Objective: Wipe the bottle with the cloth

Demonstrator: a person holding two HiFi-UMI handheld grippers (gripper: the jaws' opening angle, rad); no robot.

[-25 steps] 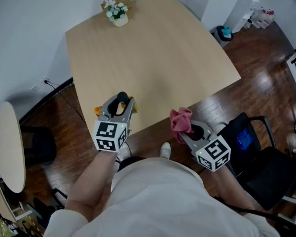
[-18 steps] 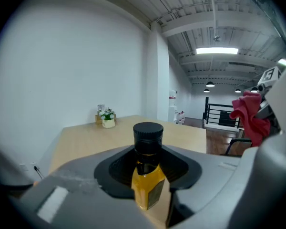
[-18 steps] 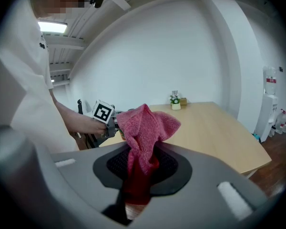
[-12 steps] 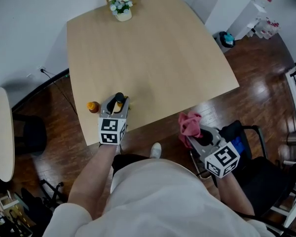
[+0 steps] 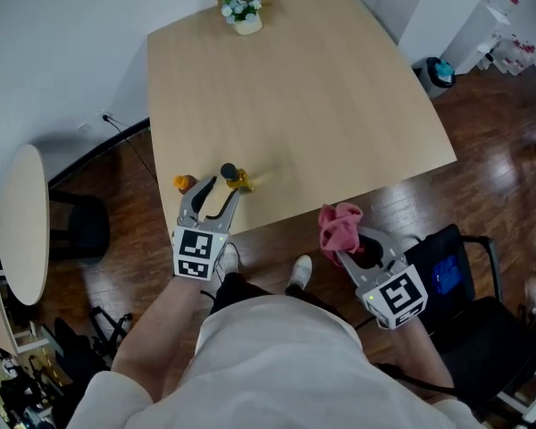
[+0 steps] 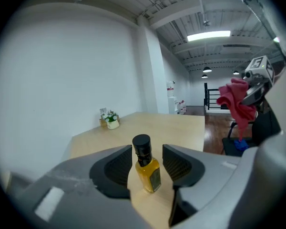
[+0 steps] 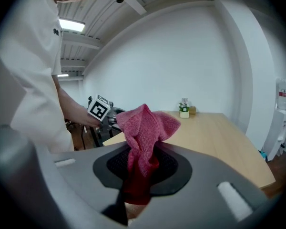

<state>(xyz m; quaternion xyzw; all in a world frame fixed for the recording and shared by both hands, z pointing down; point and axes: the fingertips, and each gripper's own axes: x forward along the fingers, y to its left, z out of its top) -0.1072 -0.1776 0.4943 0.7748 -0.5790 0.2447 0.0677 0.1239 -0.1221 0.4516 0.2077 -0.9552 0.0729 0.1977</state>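
Note:
A small bottle (image 5: 239, 180) of yellow liquid with a black cap stands upright on the wooden table (image 5: 313, 105), near its front left corner. My left gripper (image 5: 221, 189) is open, one jaw on each side of the bottle (image 6: 147, 168), with a gap at both sides. My right gripper (image 5: 347, 240) hangs off the table's front edge, over the floor, shut on a bunched pink cloth (image 5: 339, 224). The cloth (image 7: 144, 135) sticks up from between the jaws. It also shows at the right of the left gripper view as the pink cloth (image 6: 237, 105).
A small orange object (image 5: 184, 183) lies on the table just left of the bottle. A pot of flowers (image 5: 245, 12) stands at the far edge. A round side table (image 5: 22, 222) is at the left, a black chair (image 5: 460, 271) at the right.
My left gripper, shut on the bottle before, has opened and drawn back a little. The bottle now stands by itself on the table. The right gripper still holds the cloth.

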